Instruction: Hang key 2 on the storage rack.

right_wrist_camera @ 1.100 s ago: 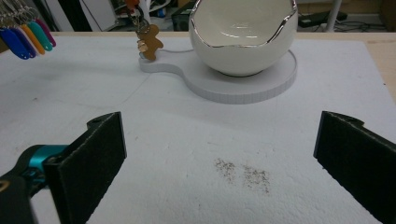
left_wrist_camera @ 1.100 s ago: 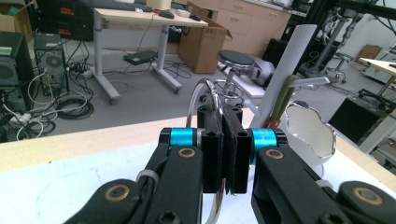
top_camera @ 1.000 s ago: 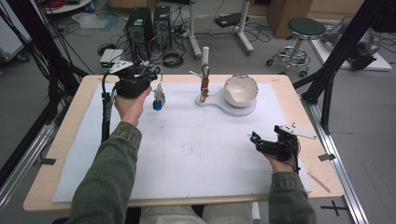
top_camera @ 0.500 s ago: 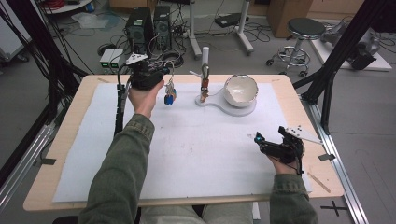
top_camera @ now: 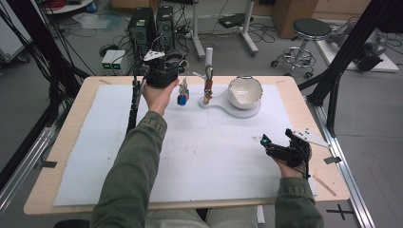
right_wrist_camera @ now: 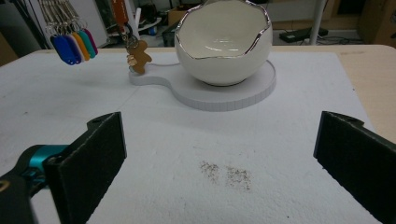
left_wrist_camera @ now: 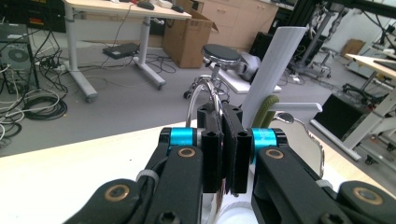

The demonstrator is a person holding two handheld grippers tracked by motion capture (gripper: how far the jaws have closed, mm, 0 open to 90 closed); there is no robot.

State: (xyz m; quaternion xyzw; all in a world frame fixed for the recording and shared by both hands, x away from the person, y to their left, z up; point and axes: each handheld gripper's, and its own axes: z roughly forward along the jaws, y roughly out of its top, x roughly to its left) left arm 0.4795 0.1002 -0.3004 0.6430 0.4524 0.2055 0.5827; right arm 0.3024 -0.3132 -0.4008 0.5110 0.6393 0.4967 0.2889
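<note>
Left gripper (top_camera: 182,85) clamped on key ring (left_wrist_camera: 205,100), coloured tags (top_camera: 182,99) hanging above worktop (top_camera: 71,142), apparently clear of it, at 9 o'clock of stand (top_camera: 208,71). Right gripper (top_camera: 264,141) jaws wide apart.

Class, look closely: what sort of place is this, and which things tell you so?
Probably a lab or workshop: computer towers and loose cables on the floor, a rolling stool, and a dark metal frame around the table.

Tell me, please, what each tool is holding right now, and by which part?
The left tool grips the bunch of key tags by its metal ring, tags hanging below. The right tool is open and holds nothing.
</note>
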